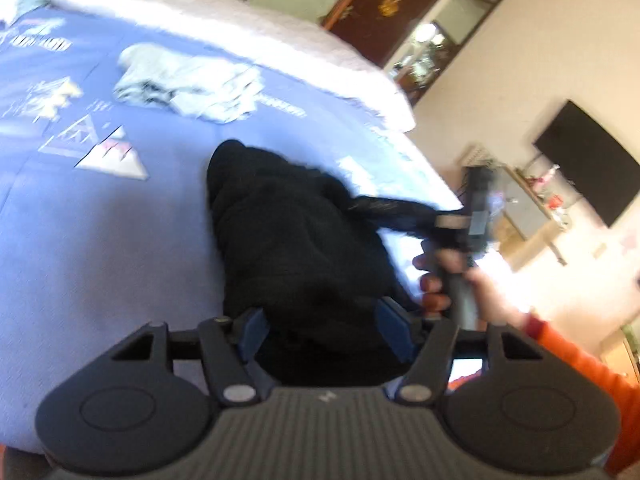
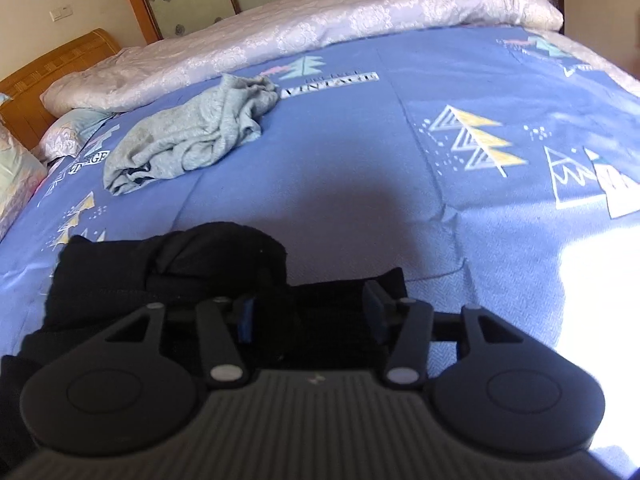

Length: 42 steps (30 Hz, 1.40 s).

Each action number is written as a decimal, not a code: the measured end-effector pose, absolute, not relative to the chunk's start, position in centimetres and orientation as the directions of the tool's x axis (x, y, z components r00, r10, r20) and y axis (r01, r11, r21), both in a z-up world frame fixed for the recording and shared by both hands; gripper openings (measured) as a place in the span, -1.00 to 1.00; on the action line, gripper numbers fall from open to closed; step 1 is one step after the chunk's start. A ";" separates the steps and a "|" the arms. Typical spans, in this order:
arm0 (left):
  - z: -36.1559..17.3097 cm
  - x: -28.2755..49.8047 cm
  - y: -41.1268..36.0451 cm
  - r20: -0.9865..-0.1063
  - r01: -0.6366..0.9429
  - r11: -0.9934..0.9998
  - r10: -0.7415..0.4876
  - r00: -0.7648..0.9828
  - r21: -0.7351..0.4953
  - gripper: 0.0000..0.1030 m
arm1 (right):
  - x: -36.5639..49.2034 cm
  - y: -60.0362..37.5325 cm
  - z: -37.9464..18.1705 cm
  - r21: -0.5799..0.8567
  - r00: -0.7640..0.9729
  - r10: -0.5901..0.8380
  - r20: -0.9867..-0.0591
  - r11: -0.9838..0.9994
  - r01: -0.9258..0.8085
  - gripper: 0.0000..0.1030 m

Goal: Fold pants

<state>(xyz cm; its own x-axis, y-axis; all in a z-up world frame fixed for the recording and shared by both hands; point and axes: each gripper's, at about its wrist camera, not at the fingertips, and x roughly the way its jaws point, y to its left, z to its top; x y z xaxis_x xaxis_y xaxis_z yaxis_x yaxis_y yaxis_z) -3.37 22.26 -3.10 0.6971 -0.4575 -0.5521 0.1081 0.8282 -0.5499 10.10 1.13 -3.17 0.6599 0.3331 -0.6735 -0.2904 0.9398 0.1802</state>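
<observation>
Nearest, at 6 o'clock in the left wrist view, the left gripper [image 1: 326, 330] stands with its blue pads set fairly wide and black cloth filling the gap between them; whether the pads actually pinch that cloth cannot be told. The black pants [image 1: 292, 236] lie bunched on the blue bedspread [image 1: 100, 240], running from the jaws toward the frame's centre. At 3 o'clock the right gripper [image 1: 460, 222], carried by the right hand [image 1: 448, 280], draws a taut strip of the pants sideways, so it appears closed on the cloth.

In the right wrist view the same tool [image 2: 310, 314] shows black cloth across its jaw gap, the rest of the pants [image 2: 168, 272] heaped toward 9 o'clock.

Farther off, a crumpled grey garment [image 2: 188, 136] rests at 11 o'clock, well apart from the pants, and beyond it a pale quilt [image 2: 320, 12] lies along the wooden headboard [image 2: 48, 64].

Judged stage: early. The pants are still rumpled, with no clean fold visible; spreading flat and every fold remain.
</observation>
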 end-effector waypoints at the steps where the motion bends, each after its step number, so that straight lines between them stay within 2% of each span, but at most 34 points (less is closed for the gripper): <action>1: -3.6 -3.2 22.3 -0.567 0.098 0.834 -0.450 0.690 -0.543 0.17 | 9.5 1.4 -2.4 0.168 0.665 0.347 -0.662 0.932 -0.320 0.08; 5: -4.4 -3.3 21.7 -0.608 0.100 0.860 -0.432 0.666 -0.501 0.37 | 6.6 2.3 0.9 0.016 0.712 0.355 -0.606 0.900 -0.435 0.13; 9: -3.1 -5.3 22.0 -0.568 0.162 0.851 -0.464 0.680 -0.500 0.38 | 4.4 3.3 4.6 -0.018 0.700 0.446 -0.558 0.836 -0.548 0.15; 12: -2.5 -6.8 23.3 -0.522 0.152 0.850 -0.441 0.730 -0.505 0.50 | 3.5 5.8 6.7 -0.020 0.666 0.527 -0.528 0.777 -0.630 0.24; 15: -2.7 -6.5 25.0 -0.515 0.076 0.837 -0.403 0.757 -0.542 0.58 | 4.4 9.7 6.6 -0.017 0.605 0.568 -0.558 0.721 -0.692 0.31; 17: -3.3 -5.4 25.2 -0.528 0.035 0.832 -0.384 0.758 -0.554 0.61 | 5.8 13.2 5.2 -0.029 0.554 0.554 -0.621 0.690 -0.723 0.32; 18: -3.7 -4.6 24.9 -0.531 0.048 0.830 -0.399 0.747 -0.556 0.56 | 6.7 14.7 4.3 -0.014 0.516 0.543 -0.663 0.680 -0.733 0.32; 19: -4.2 -3.8 24.3 -0.547 0.061 0.833 -0.415 0.727 -0.550 0.32 | 7.6 16.3 3.1 0.017 0.471 0.524 -0.709 0.680 -0.733 0.32; 20: -4.9 -2.9 23.6 -0.576 0.072 0.839 -0.430 0.695 -0.540 -0.26 | 8.6 17.5 2.0 0.045 0.429 0.505 -0.749 0.684 -0.728 0.32; 21: -5.8 -2.0 22.8 -0.611 0.070 0.844 -0.440 0.658 -0.532 -0.57 | 9.3 18.6 0.7 0.049 0.397 0.475 -0.785 0.686 -0.726 0.32; 22: -6.5 -1.5 22.4 -0.634 0.057 0.849 -0.435 0.639 -0.525 -0.73 | 9.8 19.4 -0.5 0.019 0.394 0.437 -0.809 0.689 -0.724 0.23; 23: -6.7 -1.7 22.1 -0.635 0.056 0.852 -0.430 0.642 -0.521 -0.75 | 10.0 19.9 -1.5 -0.021 0.408 0.397 -0.822 0.695 -0.719 0.02; 24: -6.4 -2.2 21.8 -0.625 0.074 0.861 -0.422 0.657 -0.503 -0.76 | 10.1 20.2 -2.3 -0.028 0.404 0.380 -0.832 0.698 -0.716 -0.46; 25: -5.9 -2.9 21.4 -0.616 0.099 0.874 -0.411 0.672 -0.476 -0.78 | 10.2 19.9 -2.5 -0.005 0.401 0.391 -0.828 0.711 -0.704 -0.58; 27: -5.4 -3.9 20.8 -0.599 0.140 0.877 -0.423 0.680 -0.460 -0.83 | 10.6 19.0 -2.1 0.021 0.433 0.405 -0.805 0.750 -0.662 -0.68; 31: -5.9 -4.9 19.0 -0.619 0.156 0.892 -0.412 0.669 -0.425 -0.83 | 13.0 17.2 -1.6 0.175 0.454 0.438 -0.776 0.841 -0.512 -0.70; 35: -6.2 -4.9 19.4 -0.615 0.140 0.885 -0.415 0.670 -0.444 -0.83 | 14.7 15.7 -5.5 0.271 0.422 0.416 -0.806 0.892 -0.361 -0.69; 38: -6.2 -5.6 19.3 -0.632 0.154 0.895 -0.409 0.658 -0.419 -0.76 | 15.5 14.3 -6.7 0.369 0.411 0.454 -0.791 0.889 -0.272 -0.59; 39: -6.3 -5.6 19.6 -0.640 0.156 0.891 -0.418 0.645 -0.425 -0.76 | 15.5 14.6 -6.4 0.362 0.403 0.454 -0.795 0.888 -0.285 -0.54; 41: -6.3 -6.3 20.1 -0.645 0.176 0.883 -0.443 0.623 -0.436 -0.68 | 14.7 14.9 -4.6 0.323 0.417 0.454 -0.787 0.880 -0.348 -0.29; 42: -6.2 -6.8 20.5 -0.643 0.187 0.880 -0.450 0.619 -0.437 -0.67 | 13.9 14.7 -3.4 0.308 0.440 0.466 -0.768 0.870 -0.384 -0.11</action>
<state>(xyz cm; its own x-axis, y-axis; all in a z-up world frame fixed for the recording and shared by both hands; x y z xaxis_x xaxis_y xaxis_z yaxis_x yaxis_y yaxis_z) -6.80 20.46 -6.19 0.6194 -0.4504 -0.6430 0.1868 0.8801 -0.4365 13.93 14.68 -3.35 0.4400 0.4658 -0.7677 -0.3839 0.8705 0.3081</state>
